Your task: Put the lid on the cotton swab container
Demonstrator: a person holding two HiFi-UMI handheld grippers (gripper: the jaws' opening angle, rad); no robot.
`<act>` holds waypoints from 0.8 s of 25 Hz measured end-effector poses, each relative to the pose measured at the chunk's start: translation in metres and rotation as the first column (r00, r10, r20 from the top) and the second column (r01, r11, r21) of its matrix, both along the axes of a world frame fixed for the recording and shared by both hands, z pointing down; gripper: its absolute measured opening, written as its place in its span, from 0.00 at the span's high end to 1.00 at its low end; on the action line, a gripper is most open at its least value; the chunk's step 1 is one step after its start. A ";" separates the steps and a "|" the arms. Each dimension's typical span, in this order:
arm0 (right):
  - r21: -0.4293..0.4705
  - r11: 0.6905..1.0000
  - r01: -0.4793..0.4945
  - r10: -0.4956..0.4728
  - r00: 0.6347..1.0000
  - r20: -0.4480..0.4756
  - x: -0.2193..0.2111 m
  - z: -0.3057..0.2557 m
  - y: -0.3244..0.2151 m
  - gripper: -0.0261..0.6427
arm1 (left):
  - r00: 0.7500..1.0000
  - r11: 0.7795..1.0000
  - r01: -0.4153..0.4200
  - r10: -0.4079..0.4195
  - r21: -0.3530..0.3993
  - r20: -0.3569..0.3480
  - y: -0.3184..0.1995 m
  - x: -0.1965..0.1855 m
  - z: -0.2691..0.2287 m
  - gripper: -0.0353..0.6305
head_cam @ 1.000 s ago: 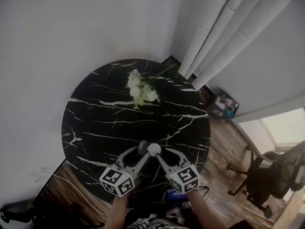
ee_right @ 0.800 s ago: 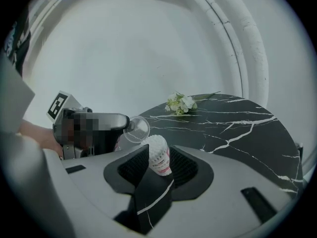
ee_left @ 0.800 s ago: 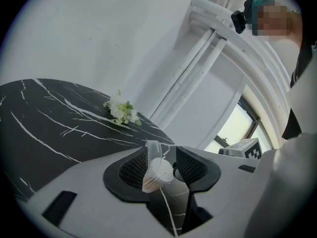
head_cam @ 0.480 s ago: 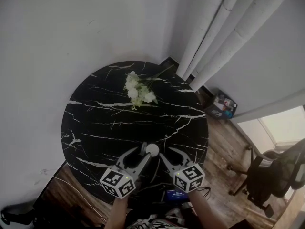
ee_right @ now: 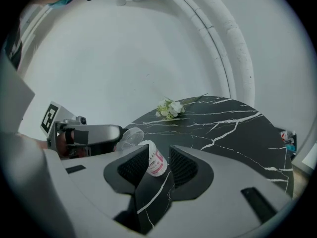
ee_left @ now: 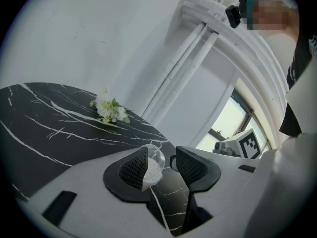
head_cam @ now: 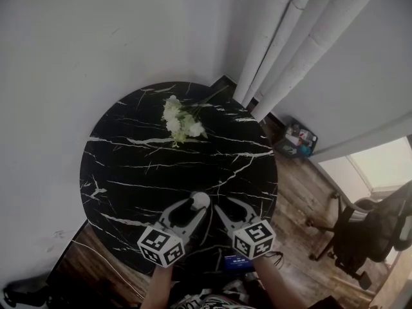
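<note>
Bringing the clear lid (ee_left: 154, 158) up to the cotton swab container (ee_right: 156, 161), just above the near edge of the desk (head_cam: 161, 166).

The left tongs (ee_left: 163, 165) seem closed on the lid, which lies against one pad, its far rim too transparent to trace with certainty. The right tongs (ee_right: 159, 165) stand narrow around the pink-labelled container, which is tilted with its white end toward the lid. The two are just beside each other, and I cannot tell whether they touch. To seat the lid well, the job seems to call for turning it square to the container's end so the rims meet all round. Then press straight along the container's length while the right tongs brace it. A light squeeze on the thin lid should stop it flexing or popping sideways.
</note>
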State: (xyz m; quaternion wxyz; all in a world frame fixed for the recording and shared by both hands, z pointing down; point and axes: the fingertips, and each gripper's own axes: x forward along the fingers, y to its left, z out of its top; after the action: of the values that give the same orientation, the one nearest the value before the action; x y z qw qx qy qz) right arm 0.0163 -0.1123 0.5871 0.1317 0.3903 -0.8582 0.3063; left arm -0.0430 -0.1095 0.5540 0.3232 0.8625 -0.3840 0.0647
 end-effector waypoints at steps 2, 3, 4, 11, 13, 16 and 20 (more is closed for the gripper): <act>-0.001 1.000 -0.009 0.009 1.000 0.010 0.001 -0.001 -0.003 0.83 | 0.999 0.999 -0.033 0.033 0.002 0.023 0.002 0.006 0.003 0.66; 0.000 1.000 -0.012 0.012 1.000 0.013 0.002 -0.002 -0.004 0.83 | 0.998 0.999 -0.048 0.048 -0.001 0.029 0.003 0.009 0.004 0.66; 0.001 1.000 -0.014 0.014 1.000 0.016 0.002 -0.003 -0.005 0.83 | 0.998 0.998 -0.061 0.061 -0.004 0.033 0.004 0.012 0.006 0.66; -0.009 1.000 -0.003 0.003 1.000 0.020 0.003 -0.001 -0.007 0.83 | 0.996 0.996 -0.082 0.082 -0.028 0.016 0.004 0.022 0.012 0.66; -0.014 1.000 -0.004 0.004 1.000 0.025 0.003 0.000 -0.008 0.83 | 0.997 0.997 -0.080 0.080 -0.023 0.021 0.003 0.021 0.013 0.66; -0.023 1.000 0.000 0.001 1.000 0.027 0.002 0.003 -0.008 0.83 | 0.996 0.997 -0.080 0.080 -0.011 0.029 0.004 0.021 0.014 0.66; -0.027 1.000 0.004 -0.003 0.999 0.033 0.000 0.005 -0.010 0.83 | 0.992 0.992 -0.122 0.123 -0.017 0.040 0.007 0.024 0.019 0.66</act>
State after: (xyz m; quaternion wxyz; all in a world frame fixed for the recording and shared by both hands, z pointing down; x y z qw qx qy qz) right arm 0.0158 -0.1221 0.5918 0.1235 0.3820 -0.8566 0.3241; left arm -0.0187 -0.1028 0.5726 0.3170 0.8805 -0.3365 0.1048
